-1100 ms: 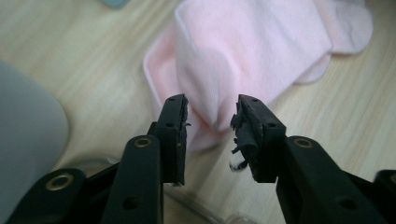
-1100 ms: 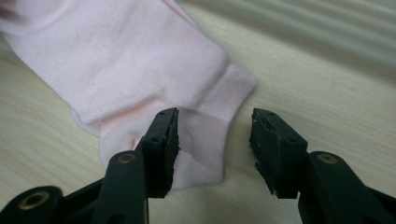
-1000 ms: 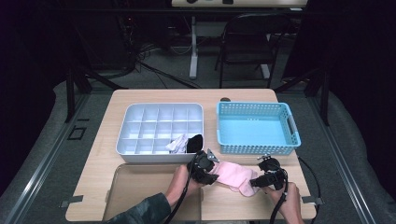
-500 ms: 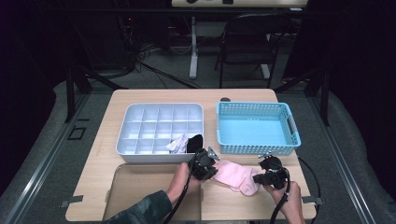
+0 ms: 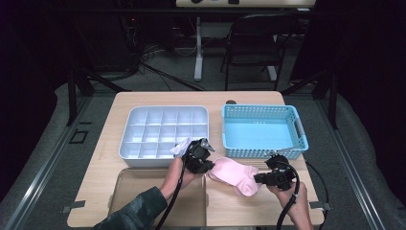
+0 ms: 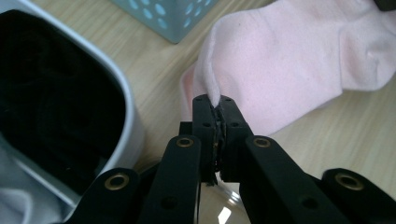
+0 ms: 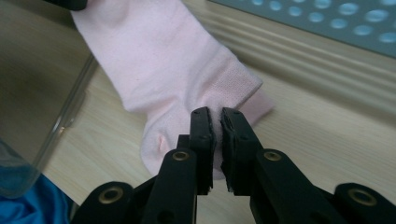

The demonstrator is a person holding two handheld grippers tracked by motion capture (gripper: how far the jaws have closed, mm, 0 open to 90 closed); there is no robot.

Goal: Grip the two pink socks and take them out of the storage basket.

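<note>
Where the pink sock (image 5: 234,174) is stretched between the two tools above the near edge of the wooden table (image 5: 105,158), one end is pinched by the left gripper (image 5: 209,165) and the other by the right gripper (image 5: 257,179), both jaw pairs pressed together on fabric. The sock is seen in front of the white divided organiser tray (image 5: 165,129) and the blue perforated basket (image 5: 263,132). Its folded edge is clamped between the left pads (image 6: 205,116).

Soft matt pink cloth sock (image 5: 234,175) lies over a smooth pale wood-grain table (image 5: 95,165), beside a perforated blue plastic basket (image 5: 263,129).
</note>
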